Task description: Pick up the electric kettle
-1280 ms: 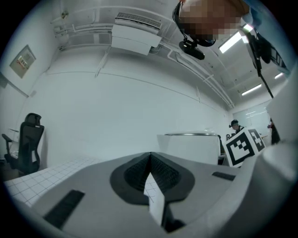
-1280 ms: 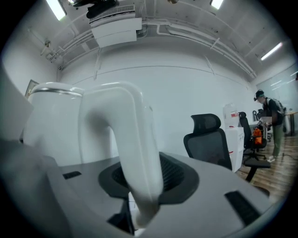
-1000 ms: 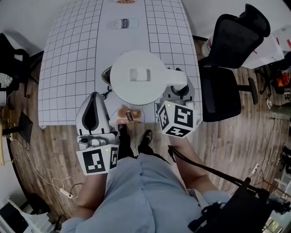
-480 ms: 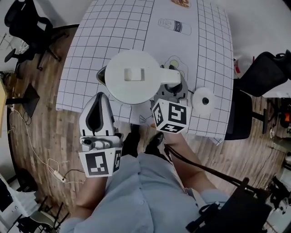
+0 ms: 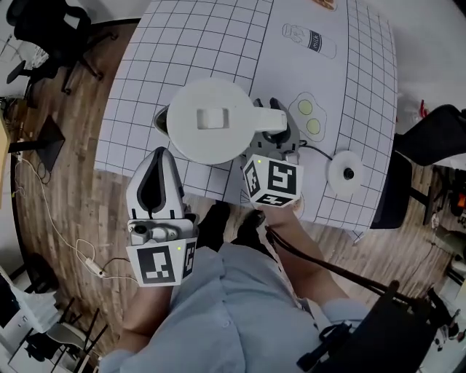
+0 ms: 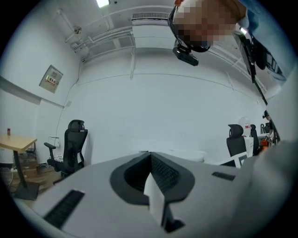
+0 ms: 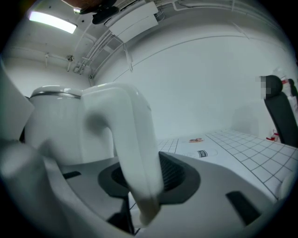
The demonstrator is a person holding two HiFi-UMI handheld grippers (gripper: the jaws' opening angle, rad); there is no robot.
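1. Two hand-held grippers are in view. The right gripper (image 5: 275, 135) has its jaws clamped on the smooth, curved white plastic handle (image 7: 135, 139) of the electric kettle (image 5: 211, 120), with the dark ribbed pads pressing on both sides of it.
2. The left gripper (image 5: 158, 154) holds nothing. Its jaws are pressed together, the ribbed pads meeting along a line, and it sits at the table's near edge, near the kettle's left side.
3. One kettle shows from above: a round white body with a flat lid, over the near left part of the table (image 5: 182, 51). Its handle points to the person's right.
4. The kettle is off its base (image 5: 346, 173), a single white disc with a dark centre that lies well apart from it, near the table's right edge. A thin dark cord (image 5: 318, 150) runs from the base.
5. The table wears a white cloth ruled in a dark square grid. Printed on it are two fried eggs (image 5: 309, 116) and one bottle (image 5: 313, 40). Open cloth lies beyond the kettle.
6. Wood-plank floor (image 5: 65, 182) surrounds the table. Two black office chairs stand clear of the table, one at the far left (image 5: 51, 22) and one at the right (image 5: 429, 138).
7. Each gripper carries one cube with square markers, two in all: the right one (image 5: 273, 180) and the left one (image 5: 162, 264).
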